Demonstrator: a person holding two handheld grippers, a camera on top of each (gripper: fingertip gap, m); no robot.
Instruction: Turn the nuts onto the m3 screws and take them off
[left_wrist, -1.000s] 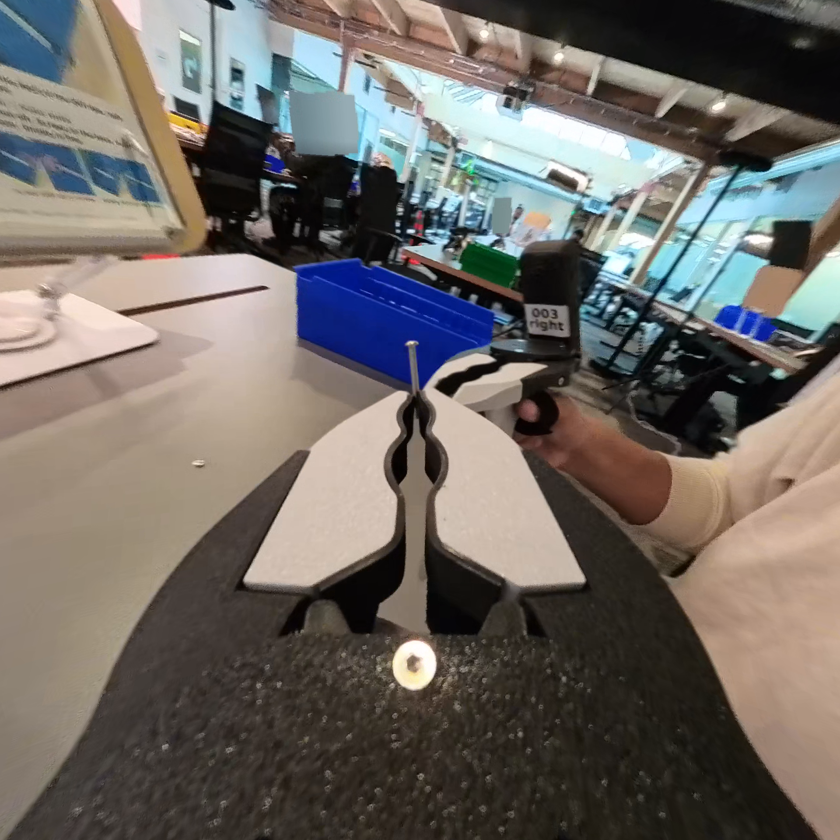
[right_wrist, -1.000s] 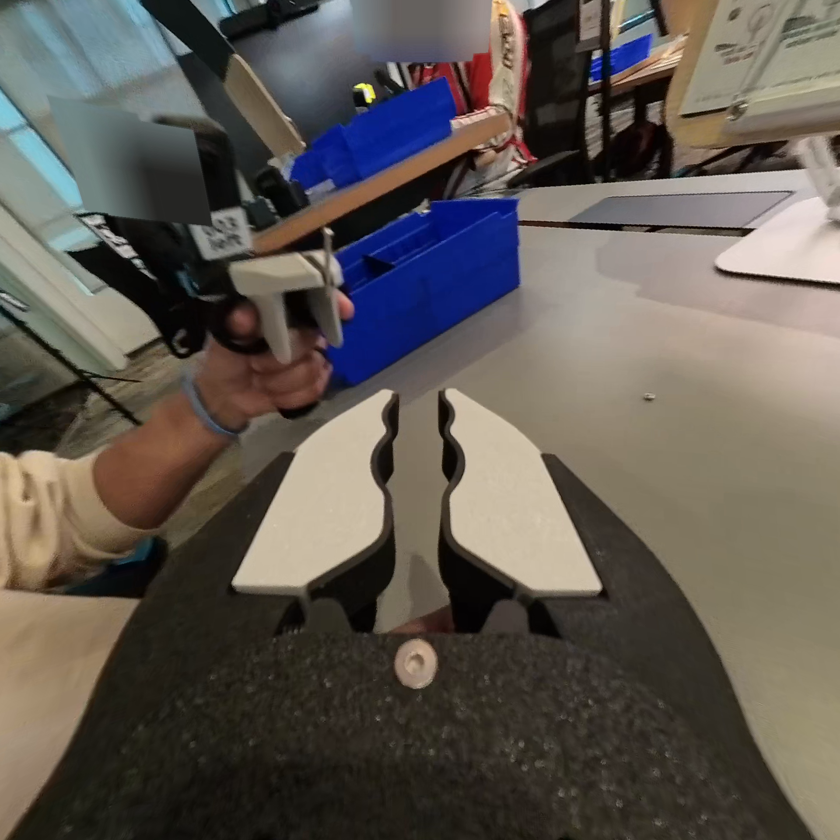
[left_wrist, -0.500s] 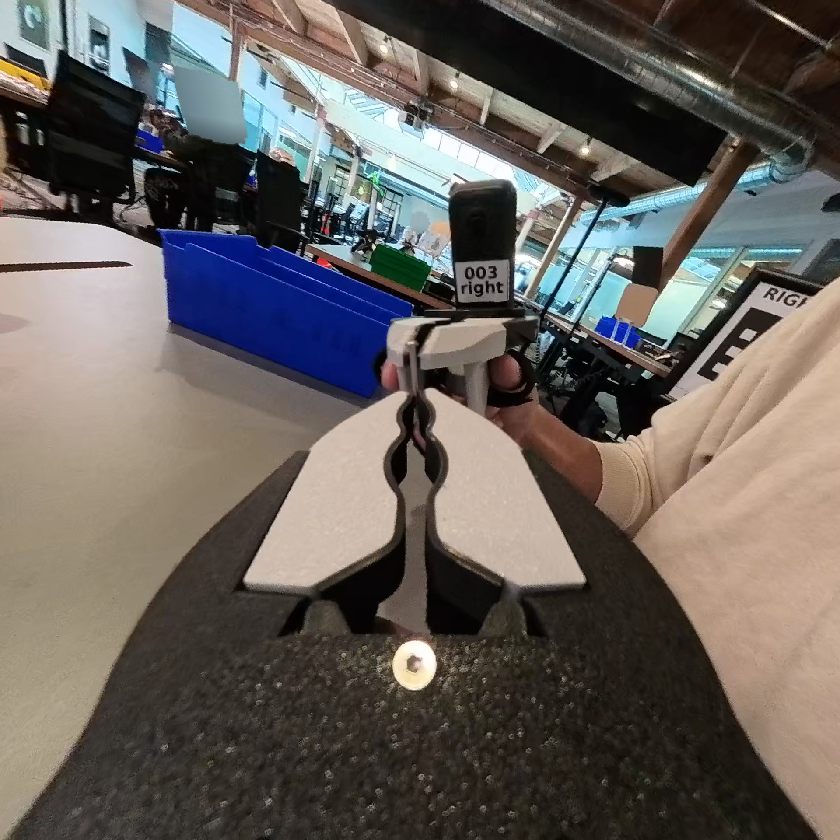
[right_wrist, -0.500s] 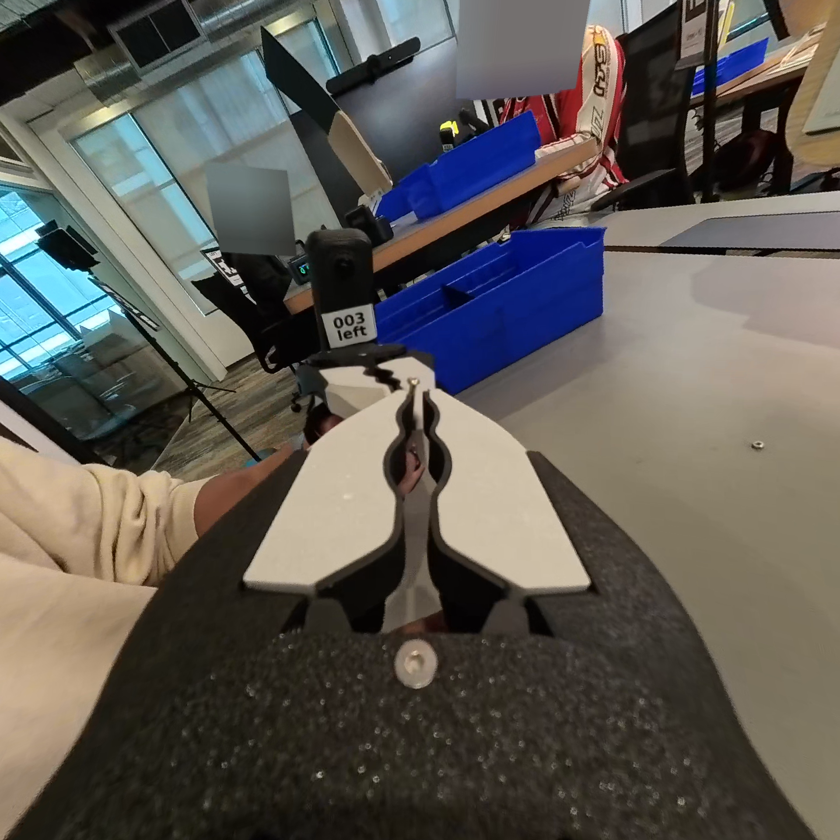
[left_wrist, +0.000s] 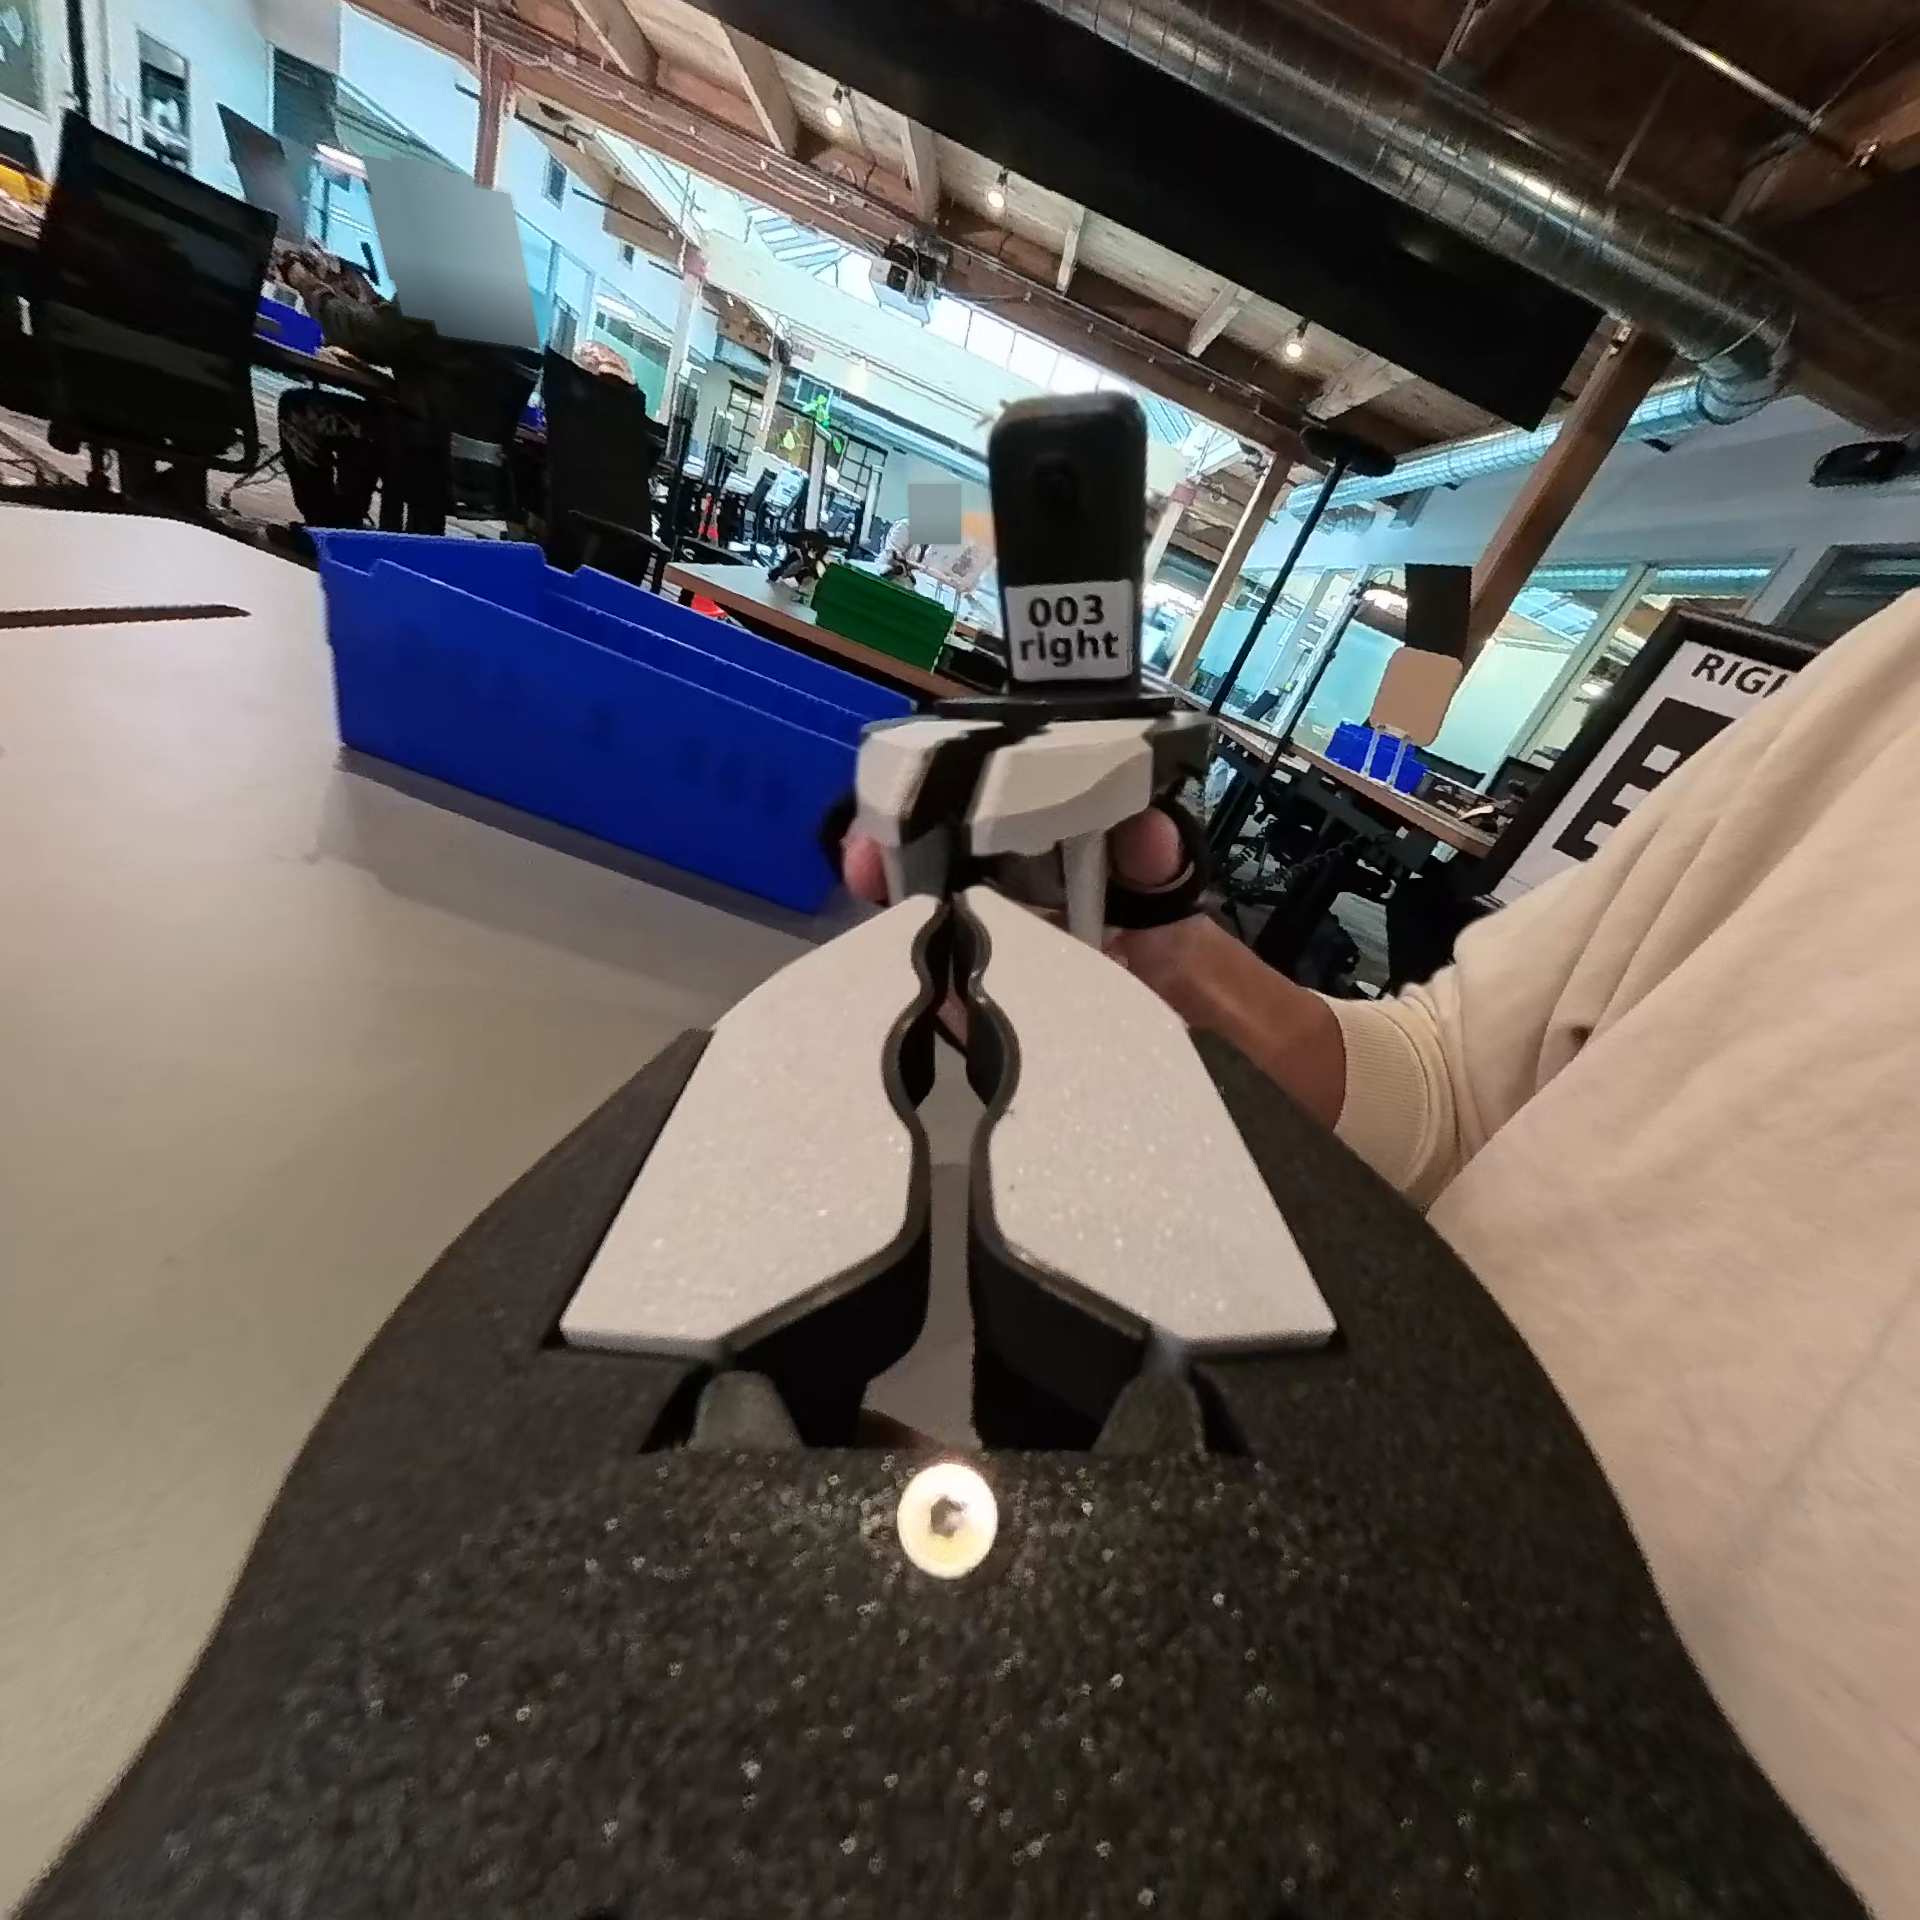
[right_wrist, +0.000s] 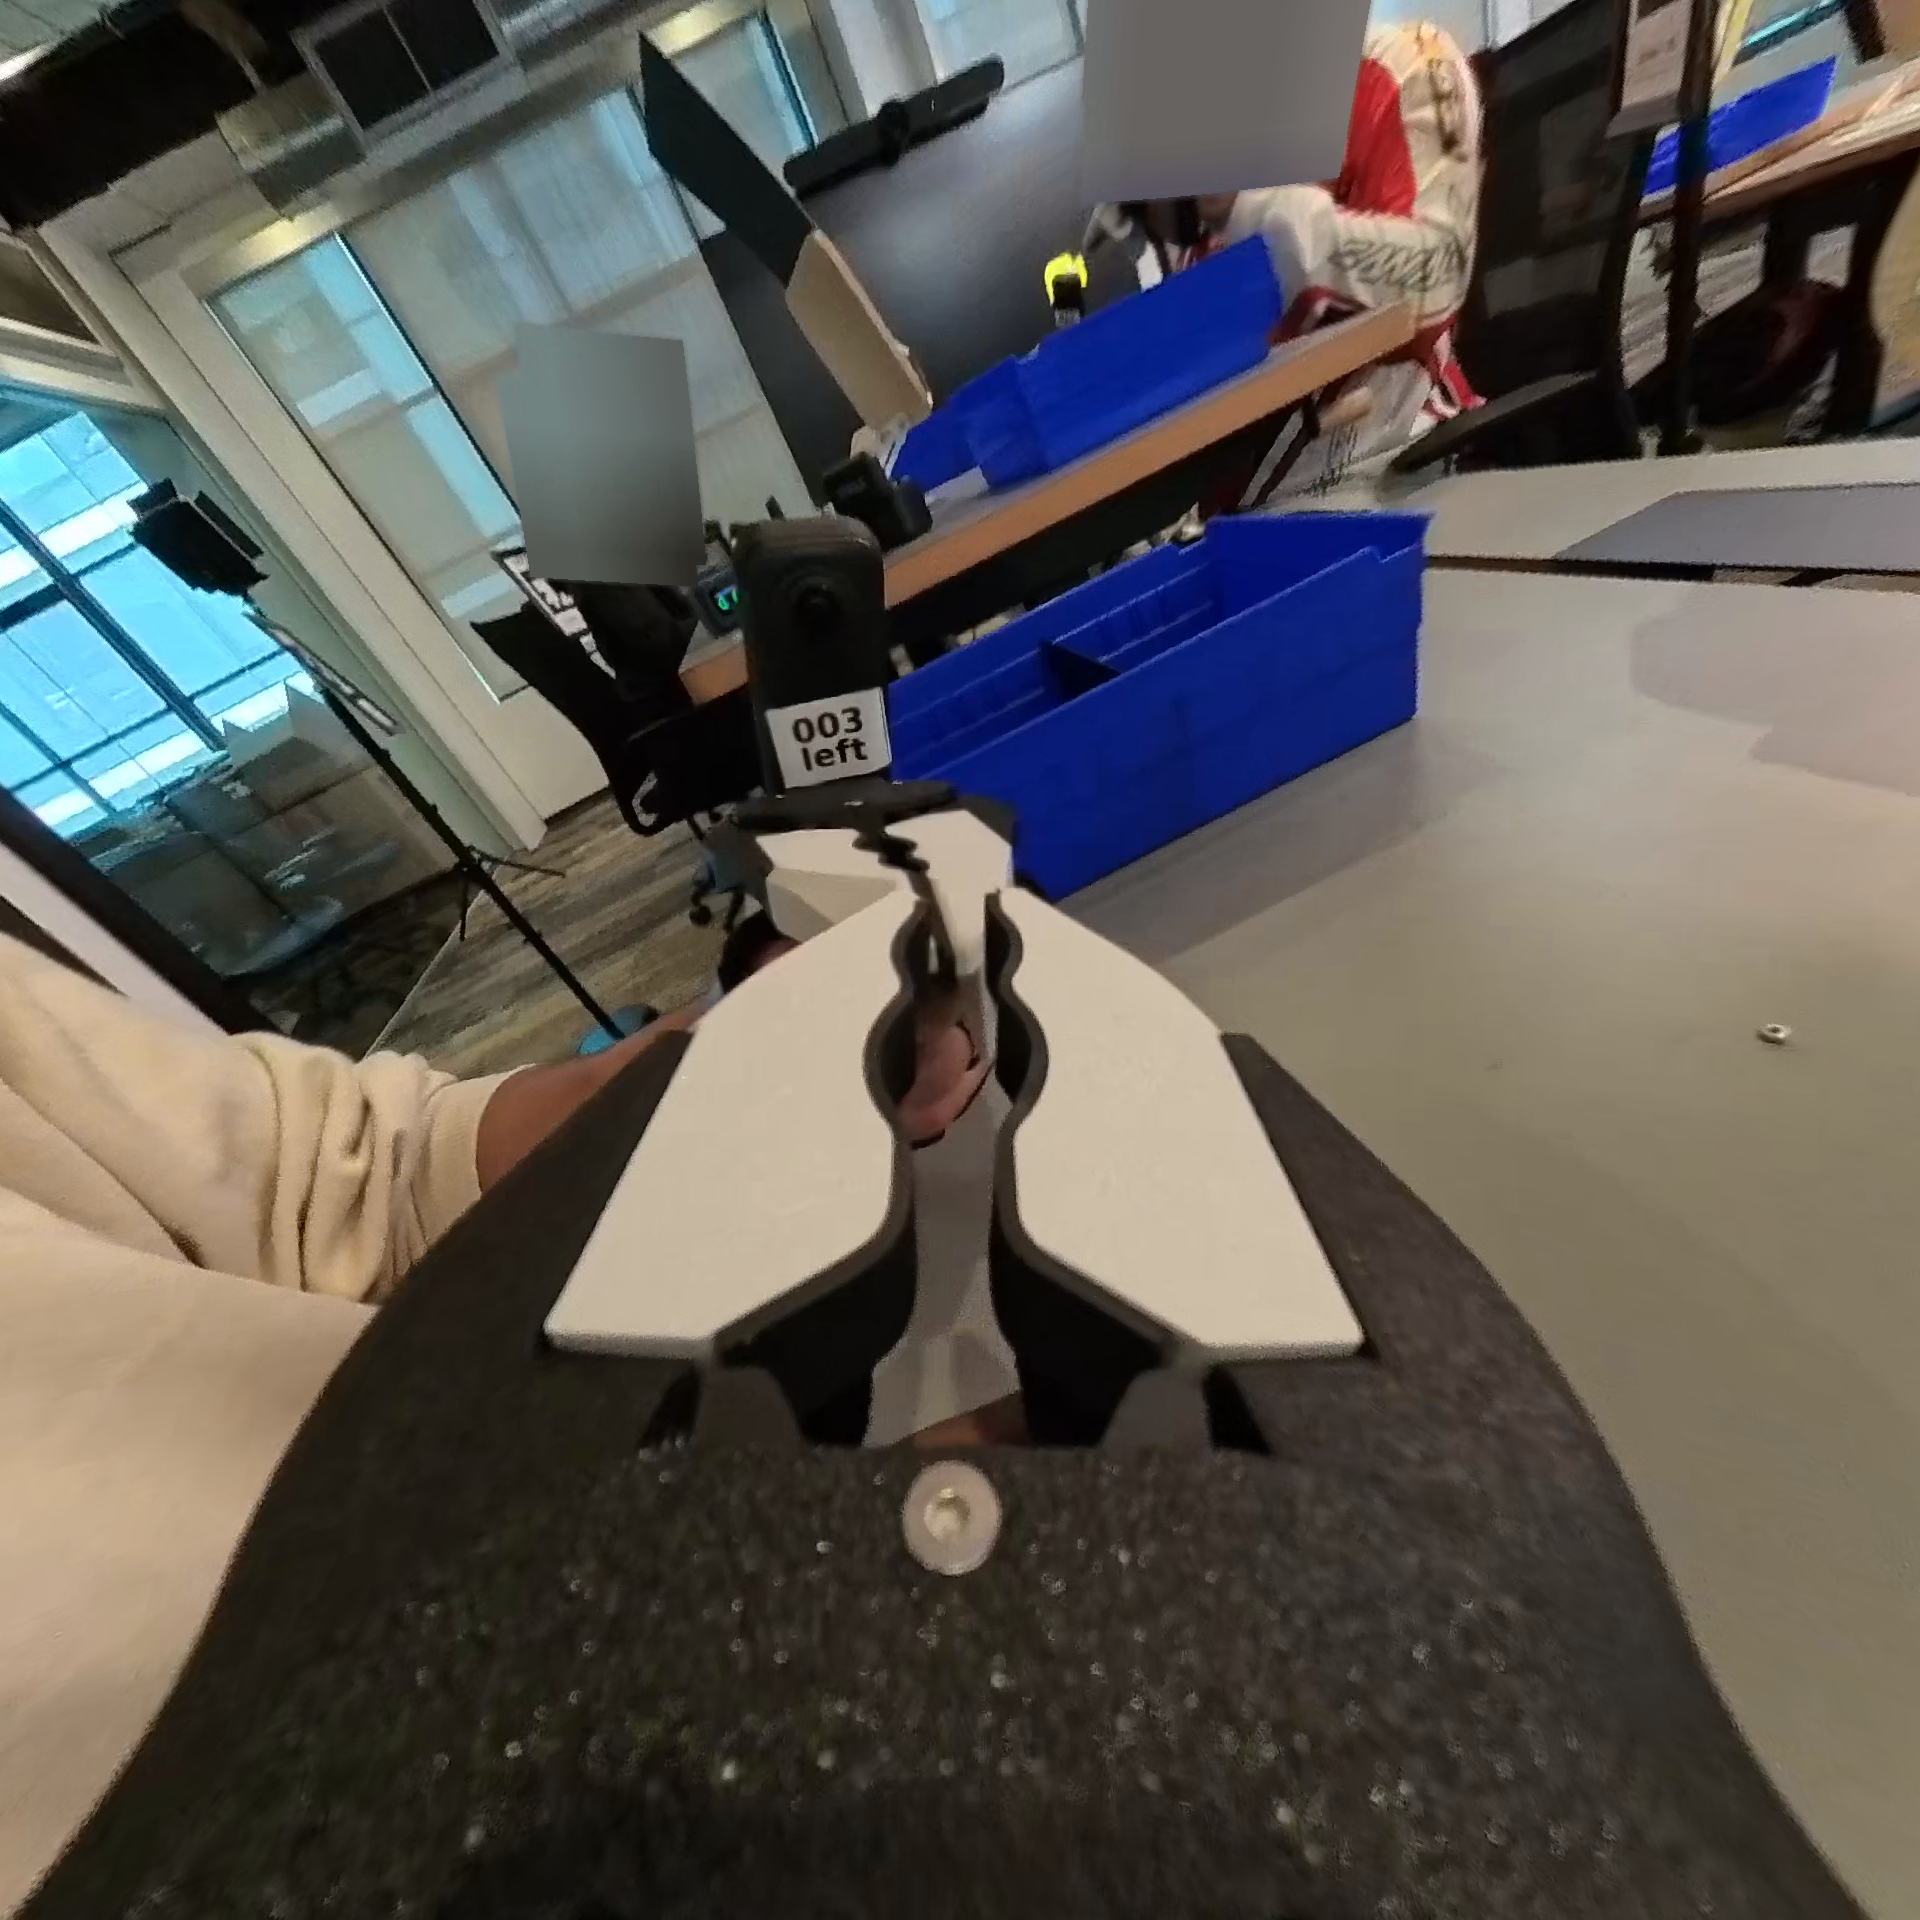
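The two hand-held grippers meet tip to tip above the table (right_wrist: 1558, 1195). The left hand-held gripper (left_wrist: 951, 925) is pressed together, presumably pinching the screw, though its tips hide it. The right hand-held gripper (right_wrist: 951, 920) is nearly closed, whether on anything I cannot tell. A nut (right_wrist: 1774, 1033) lies well off to its right, apparently the next pickup, needing a fine pinch.

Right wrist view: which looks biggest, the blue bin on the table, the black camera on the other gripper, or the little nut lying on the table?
1. blue bin
2. black camera, nearer the lens than the bin, so its true size may be flattered
3. nut, a tiny speck on the grey table
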